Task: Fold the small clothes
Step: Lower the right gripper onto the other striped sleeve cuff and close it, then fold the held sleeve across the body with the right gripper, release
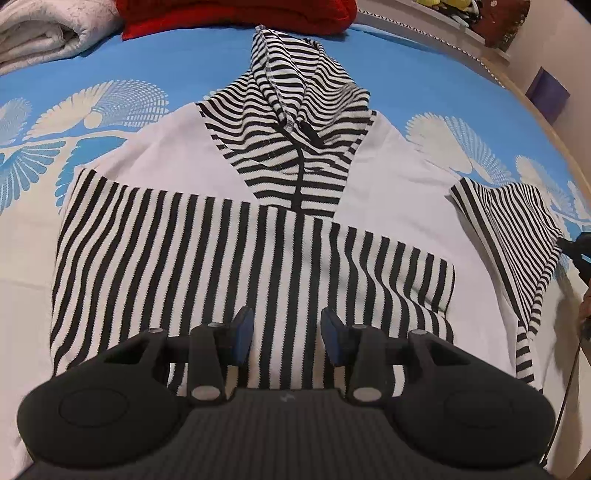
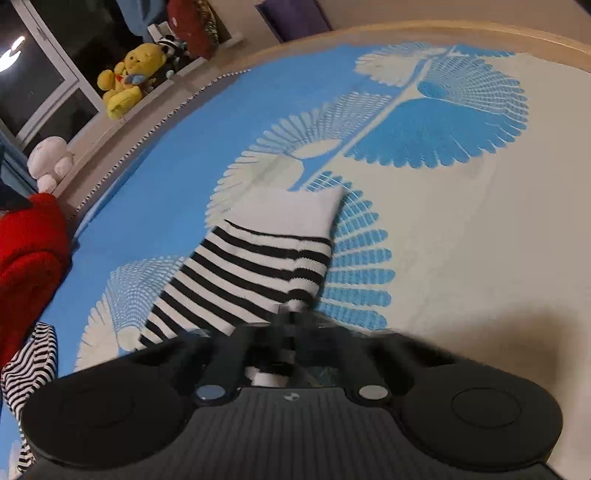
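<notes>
A blue bedsheet (image 1: 192, 59) printed with white fan-shaped flowers carries the work; a red garment (image 1: 236, 18) and a folded grey blanket (image 1: 44, 33) lie along its far edge, well clear, and a yellow plush toy (image 2: 125, 79) and a white one (image 2: 50, 162) sit on the ledge beyond the bed. A small striped hooded top (image 1: 288, 155) lies flat mid-sheet, hood pointing away, one black-and-white sleeve (image 1: 221, 258) folded across its white body; the other sleeve (image 2: 258, 266) stretches out sideways onto the sheet. The left gripper (image 1: 287, 332) tilts steeply down over the folded sleeve, its blue-padded fingers (image 1: 242, 334) partly apart with nothing pinched between them; whether they touch the cloth cannot be told. The right gripper (image 2: 295, 321), angled downward and blurred, has its jaws clamped tight on the striped cuff end of the outstretched sleeve.
</notes>
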